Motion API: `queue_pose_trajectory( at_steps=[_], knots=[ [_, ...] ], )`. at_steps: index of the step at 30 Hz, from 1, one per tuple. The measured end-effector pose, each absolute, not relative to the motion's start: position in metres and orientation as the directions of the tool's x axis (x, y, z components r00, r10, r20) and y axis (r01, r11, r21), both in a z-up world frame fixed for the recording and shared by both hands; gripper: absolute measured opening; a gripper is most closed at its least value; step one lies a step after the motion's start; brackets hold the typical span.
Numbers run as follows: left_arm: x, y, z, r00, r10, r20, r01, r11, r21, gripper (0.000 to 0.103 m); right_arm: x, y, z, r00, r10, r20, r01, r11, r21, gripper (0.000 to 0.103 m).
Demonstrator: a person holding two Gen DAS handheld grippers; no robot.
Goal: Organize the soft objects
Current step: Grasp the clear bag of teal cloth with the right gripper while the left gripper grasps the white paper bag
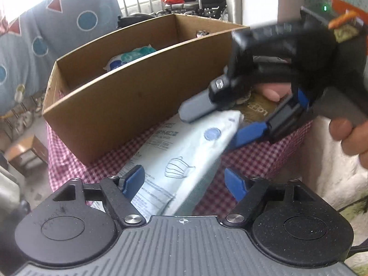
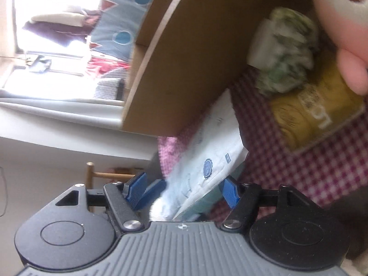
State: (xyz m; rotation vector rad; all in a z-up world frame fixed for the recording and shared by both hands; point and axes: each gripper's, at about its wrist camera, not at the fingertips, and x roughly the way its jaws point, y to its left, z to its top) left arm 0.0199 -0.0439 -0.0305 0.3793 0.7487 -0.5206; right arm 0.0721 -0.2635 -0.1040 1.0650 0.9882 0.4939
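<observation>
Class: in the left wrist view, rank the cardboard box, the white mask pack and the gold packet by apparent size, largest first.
1. Cardboard box.
2. White mask pack, enlarged by nearness.
3. Gold packet, mostly hidden.

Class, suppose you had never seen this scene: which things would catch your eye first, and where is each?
First, the long pale-blue soft pack printed with a face-mask drawing, lying on the pink-and-white checked cloth, with the left gripper straddling its near end and the right gripper at its far end. Behind it stands the open brown cardboard box, with a white-and-green packet inside.
</observation>
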Motion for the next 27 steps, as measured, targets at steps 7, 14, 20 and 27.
queue_pose_trajectory(
  at_steps=[7, 14, 20, 27],
  knots=[
    [0.030, -0.043, -0.020, 0.635, -0.296, -0.713, 0.556, 0.816, 0.157, 0.064, 0.076, -0.265, -0.091, 0.516, 0.771, -0.373, 0.060, 0.402, 0.914, 0.072],
    [0.044, -0.042, -0.020, 0.645, -0.244, -0.724, 0.542, 0.814, 0.209, 0.054, 0.096, -0.262, -0.083, 0.517, 0.791, -0.328, 0.031, 0.365, 0.930, 0.072],
    [0.052, -0.042, -0.027, 0.681, -0.165, -0.713, 0.504, 0.812, 0.293, 0.018, 0.113, -0.250, -0.081, 0.510, 0.796, -0.326, 0.015, 0.370, 0.929, 0.072],
    [0.053, -0.020, -0.015, 0.747, -0.162, -0.645, 0.463, 0.824, 0.328, 0.011, 0.110, -0.254, -0.080, 0.541, 0.763, -0.353, -0.004, 0.422, 0.907, 0.073]
  ],
)
